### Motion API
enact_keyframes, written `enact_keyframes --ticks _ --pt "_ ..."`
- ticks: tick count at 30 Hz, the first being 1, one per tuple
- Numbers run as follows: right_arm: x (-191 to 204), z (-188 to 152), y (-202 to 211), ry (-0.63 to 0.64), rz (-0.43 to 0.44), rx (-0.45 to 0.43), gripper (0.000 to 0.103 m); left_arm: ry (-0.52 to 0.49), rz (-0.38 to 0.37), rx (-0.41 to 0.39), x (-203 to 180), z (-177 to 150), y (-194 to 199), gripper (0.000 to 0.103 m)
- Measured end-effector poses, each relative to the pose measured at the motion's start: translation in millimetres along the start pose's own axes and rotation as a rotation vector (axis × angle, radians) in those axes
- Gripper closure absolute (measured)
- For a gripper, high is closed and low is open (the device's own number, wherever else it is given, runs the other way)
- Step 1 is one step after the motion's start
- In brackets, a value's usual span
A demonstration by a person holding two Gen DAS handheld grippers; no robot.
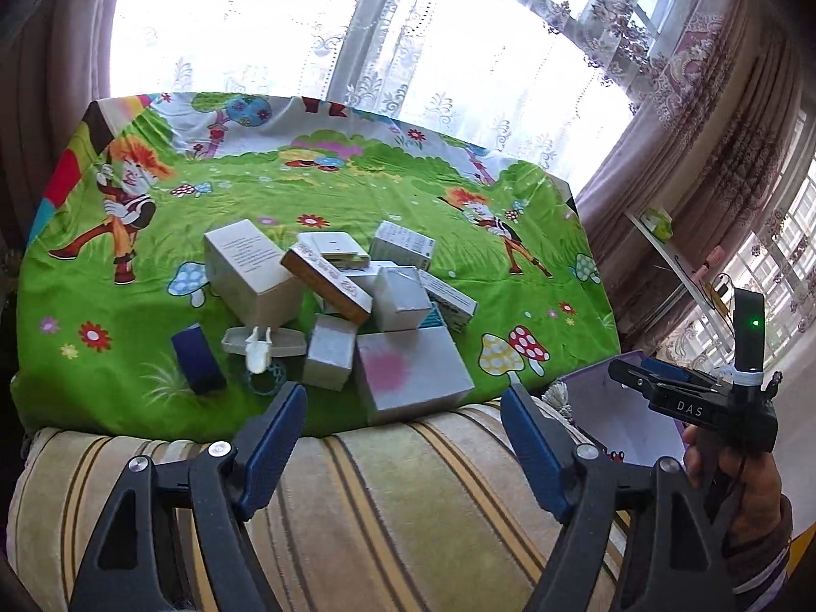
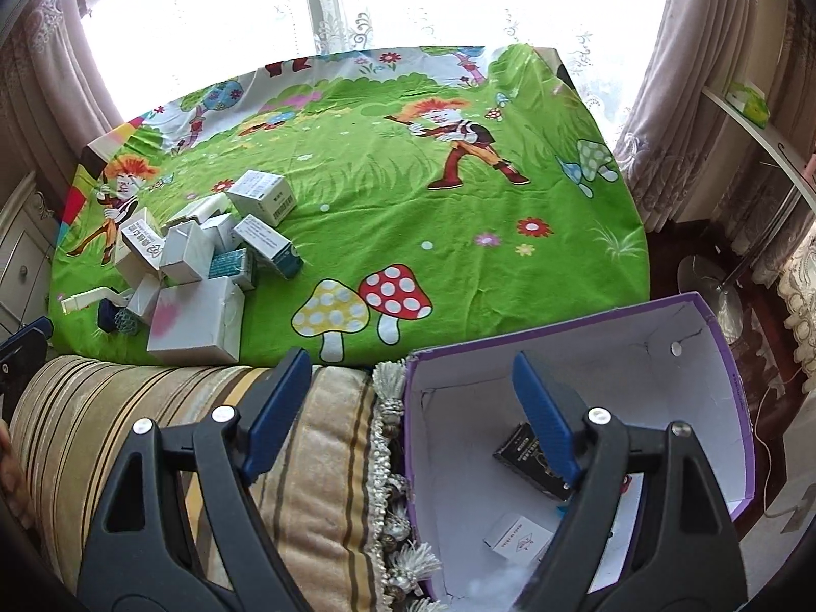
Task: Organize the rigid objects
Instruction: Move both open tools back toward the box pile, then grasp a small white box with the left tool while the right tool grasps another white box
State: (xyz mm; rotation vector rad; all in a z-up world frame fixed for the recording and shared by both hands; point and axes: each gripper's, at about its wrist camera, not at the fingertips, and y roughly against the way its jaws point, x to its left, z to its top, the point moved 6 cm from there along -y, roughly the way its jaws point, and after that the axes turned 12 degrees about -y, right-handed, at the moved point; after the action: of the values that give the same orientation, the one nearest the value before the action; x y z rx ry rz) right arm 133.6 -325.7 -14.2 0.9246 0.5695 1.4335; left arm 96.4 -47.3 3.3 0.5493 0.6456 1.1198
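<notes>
Left gripper (image 1: 403, 398): blue pads spread wide, nothing between them, hanging over the striped cushion (image 1: 408, 500) at the table's near edge. Right gripper (image 2: 413, 362): also spread and empty, its right finger above the open purple box (image 2: 734, 377).

Purple box sits just beside the cushion's tasselled edge; white inside. A black carton (image 2: 520, 454) lies in it, partly hidden by the finger, print too small to read. A small white carton (image 2: 515, 540) near the box's front, red logo, lettering unreadable.

"DAS" reads on the right gripper's body in the left wrist view, green light lit above it.

Pile of boxes (image 1: 347, 301) rests on the green cartoon tablecloth (image 1: 357, 188), near its front edge, left of centre. Largest white box (image 1: 413, 372) carries a pink smudge; a brown-edged box (image 1: 326, 280) has orange writing, illegible. Dark blue box (image 1: 199, 357) and white plastic piece (image 1: 260, 347) just beside the pile.

Beyond: open green cloth to the far edge, broad bare stretch on the right. Lace curtains (image 1: 459, 76), glare washing out the window.
</notes>
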Motion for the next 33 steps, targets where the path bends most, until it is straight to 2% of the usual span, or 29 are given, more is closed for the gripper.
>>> enact_keyframes --ticks 11,19,30,33 --pt "62.7 9.1 -8.9 0.114 0.055 0.007 0.020 0.086 0.046 -0.001 48.7 -2.1 3.7 0.029" --pt "103.9 12.3 -21.2 0.184 0.091 0.022 0.020 0.135 0.068 -0.010 81.1 14.9 3.8 0.029" --pt "154.6 12.9 -50.2 0.225 0.136 0.078 0.020 0.267 0.048 0.042 118.4 53.3 -31.6 0.029" --pt "165.0 13.6 -59.9 0.241 0.129 0.082 0.020 0.353 0.032 0.093 135.1 58.5 -52.8 0.029"
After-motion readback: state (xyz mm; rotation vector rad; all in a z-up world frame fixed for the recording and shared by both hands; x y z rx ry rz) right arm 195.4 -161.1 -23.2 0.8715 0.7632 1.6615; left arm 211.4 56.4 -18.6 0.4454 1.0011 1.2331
